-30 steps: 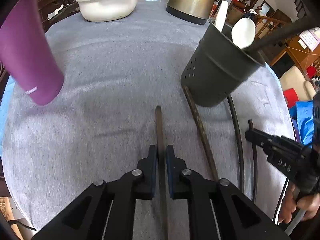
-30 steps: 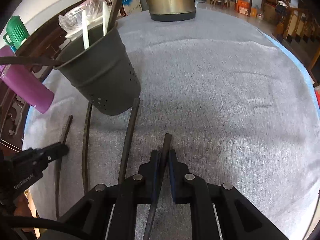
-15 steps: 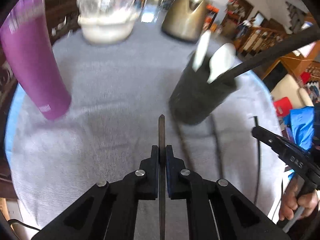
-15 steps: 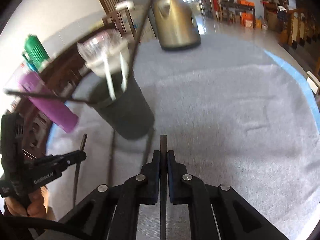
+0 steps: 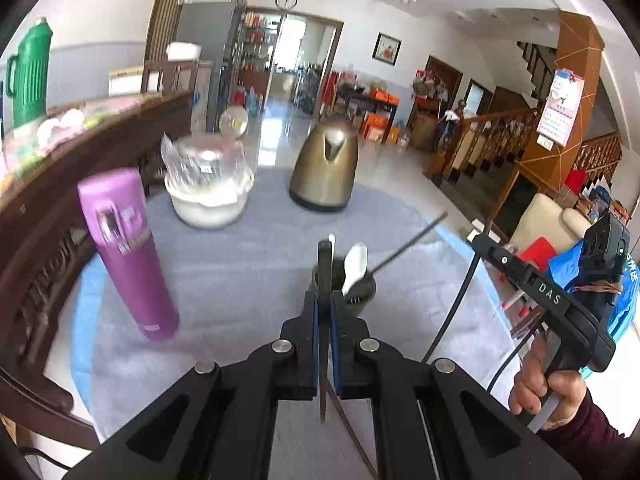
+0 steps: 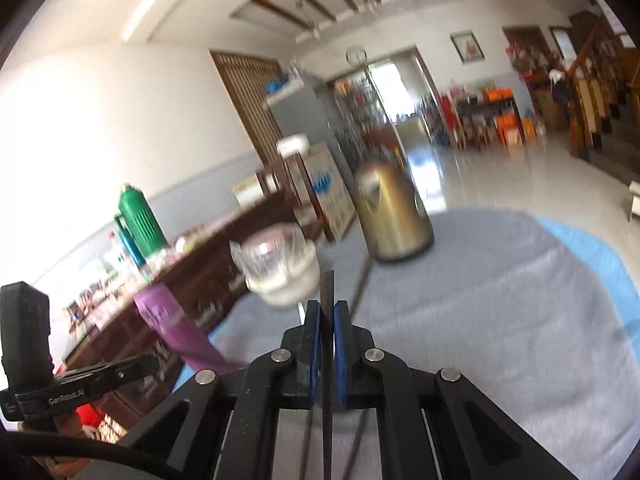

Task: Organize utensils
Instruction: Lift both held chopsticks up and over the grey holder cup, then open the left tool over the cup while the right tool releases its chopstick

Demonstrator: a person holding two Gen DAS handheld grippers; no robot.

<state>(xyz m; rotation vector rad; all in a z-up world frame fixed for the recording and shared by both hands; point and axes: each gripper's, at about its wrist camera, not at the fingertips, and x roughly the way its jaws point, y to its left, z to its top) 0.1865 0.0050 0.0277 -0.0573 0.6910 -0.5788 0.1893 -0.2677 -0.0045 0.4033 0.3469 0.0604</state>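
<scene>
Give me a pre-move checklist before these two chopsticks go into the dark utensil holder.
1. Left hand-held gripper shut on its chopstick: ok.
2. Right hand-held gripper shut on its chopstick: ok.
3. Both chopsticks lifted off the grey cloth: ok.
4. Utensil holder upright, just beyond the left tip: ok.
5. Room in the holder beside the white spoon and the long utensil: cannot tell.
6. Purple bottle stands apart from the holder: ok.

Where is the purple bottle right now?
In the left wrist view, the purple bottle stands upright at the table's left side, just left of the white bowl.
</scene>
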